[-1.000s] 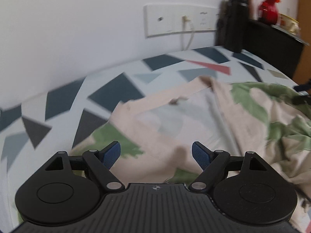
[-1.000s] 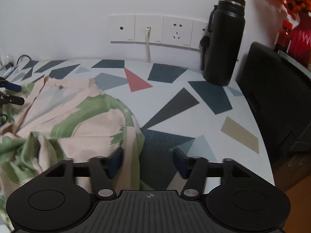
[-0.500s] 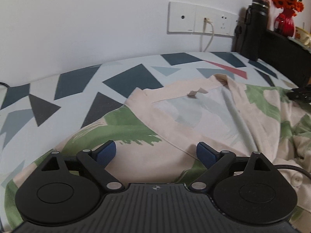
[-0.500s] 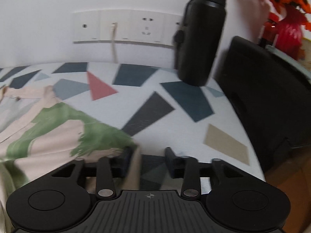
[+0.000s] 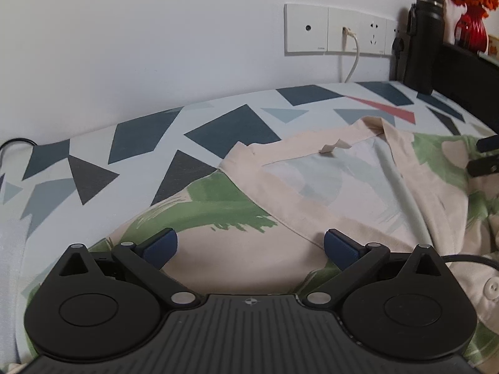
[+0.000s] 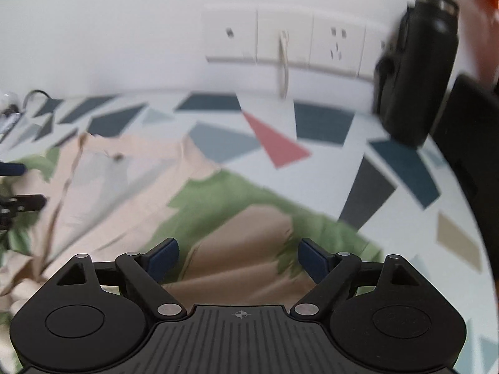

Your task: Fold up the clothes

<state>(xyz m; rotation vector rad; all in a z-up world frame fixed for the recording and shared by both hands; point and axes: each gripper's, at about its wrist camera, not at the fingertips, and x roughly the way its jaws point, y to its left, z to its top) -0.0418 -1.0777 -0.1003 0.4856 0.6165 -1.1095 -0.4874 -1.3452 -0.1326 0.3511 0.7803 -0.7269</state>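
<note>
A beige shirt with green brush-stroke patches [image 5: 327, 199] lies spread on the patterned tablecloth [image 5: 140, 143], collar toward the wall, its pale inner lining showing. My left gripper [image 5: 249, 244] hovers open over the shirt's left shoulder area, nothing between its blue pads [image 5: 160, 246]. My right gripper [image 6: 238, 257] is open above the shirt [image 6: 218, 205] on its right side, the view blurred by motion. The right gripper's fingertips [image 5: 486, 155] show at the right edge of the left wrist view, and the left gripper's fingertips [image 6: 18, 187] show at the left edge of the right wrist view.
A black flask [image 6: 414, 71] stands at the back right by the wall sockets [image 5: 336, 29] with a white cable [image 5: 352, 59] plugged in. A black box [image 6: 467, 143] borders the table's right side; a red vase with orange flowers [image 5: 471, 9] sits on it.
The right gripper has opened wider and swung left over the shirt, which now lies flatter. The left gripper drew back slightly and stays open.
</note>
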